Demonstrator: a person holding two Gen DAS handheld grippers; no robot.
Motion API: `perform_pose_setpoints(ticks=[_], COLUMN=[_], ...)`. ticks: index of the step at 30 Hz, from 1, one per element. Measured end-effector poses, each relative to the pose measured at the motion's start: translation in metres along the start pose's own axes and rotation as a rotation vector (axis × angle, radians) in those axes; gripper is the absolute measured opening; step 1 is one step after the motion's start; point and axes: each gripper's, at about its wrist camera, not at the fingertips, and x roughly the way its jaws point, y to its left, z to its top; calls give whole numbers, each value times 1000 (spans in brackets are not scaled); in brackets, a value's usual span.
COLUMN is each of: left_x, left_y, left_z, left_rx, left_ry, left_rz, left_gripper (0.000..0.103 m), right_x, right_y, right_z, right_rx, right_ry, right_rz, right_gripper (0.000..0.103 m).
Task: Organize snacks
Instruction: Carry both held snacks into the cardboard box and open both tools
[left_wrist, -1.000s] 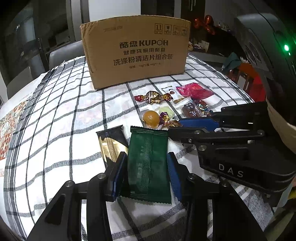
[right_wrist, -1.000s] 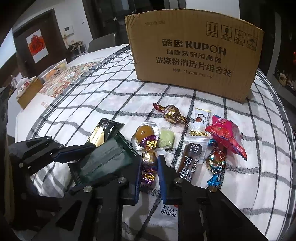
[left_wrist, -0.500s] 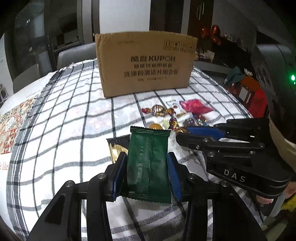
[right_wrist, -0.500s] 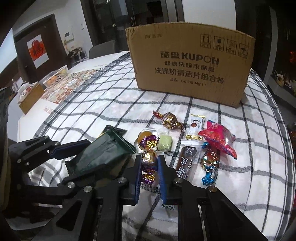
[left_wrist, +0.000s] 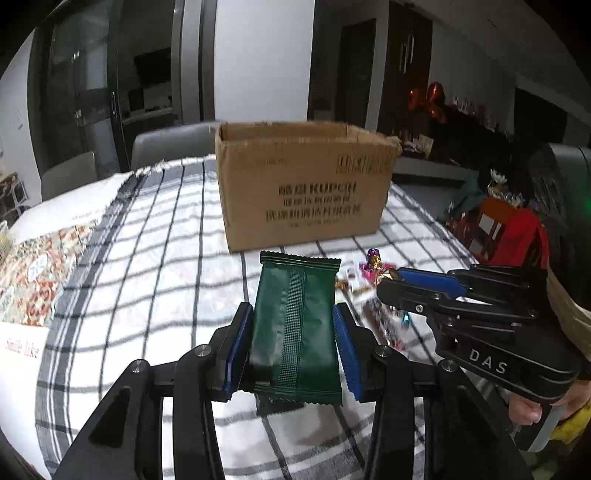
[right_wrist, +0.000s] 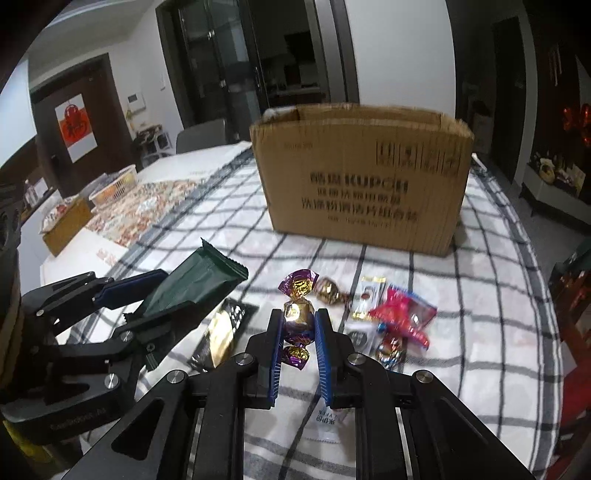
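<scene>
- The left gripper (left_wrist: 293, 334) is clamped on a dark green snack packet (left_wrist: 295, 325) across its width, lifted clear of the checked tablecloth (left_wrist: 147, 258). The packet is soft foil pinched only by its sides — it could buckle and slide out between the blue pads (left_wrist: 236, 347) if tilted towards the cardboard box (left_wrist: 306, 192).
- The right gripper (right_wrist: 298, 334) grips a purple-and-gold wrapped candy (right_wrist: 297, 317), also held above the cloth. The hold looks to sit on the rounded middle, so the candy may twist or pop free under a quick swing.
- The box stands well beyond both grippers with its top open. Its front wall is tall; a low approach would knock either snack against the rim (right_wrist: 362, 110).
- The two grippers sit close side by side — moving both at once risks a clash of their frames.
- The loose sweets left on the cloth — a gold-wrapped candy (right_wrist: 328, 291), a red packet (right_wrist: 402, 310), a black-and-gold packet (right_wrist: 221, 332) — lie just beneath the right gripper and could be swept aside by a dip.
</scene>
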Motion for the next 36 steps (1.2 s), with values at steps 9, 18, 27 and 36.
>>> perform_pose_setpoints(ticks=[9, 18, 27, 36], left_x=[-25, -40, -41, -25], left_y=[-1, -3, -1, 4], left_z=[37, 79, 117, 152], left_rx=[37, 79, 82, 82], left_ry=[-117, -223, -273, -282], left_rz=[-1, 11, 7, 4], left_gripper=[44, 44, 44, 44], right_x=[-26, -50, -60, -50], right_y=[-1, -13, -24, -38], right_z=[30, 67, 103, 137], right_rx=[0, 9, 8, 1], right_ry=[-96, -196, -255, -271], right_rz=[-16, -49, -75, -92], right_gripper=[18, 18, 18, 18])
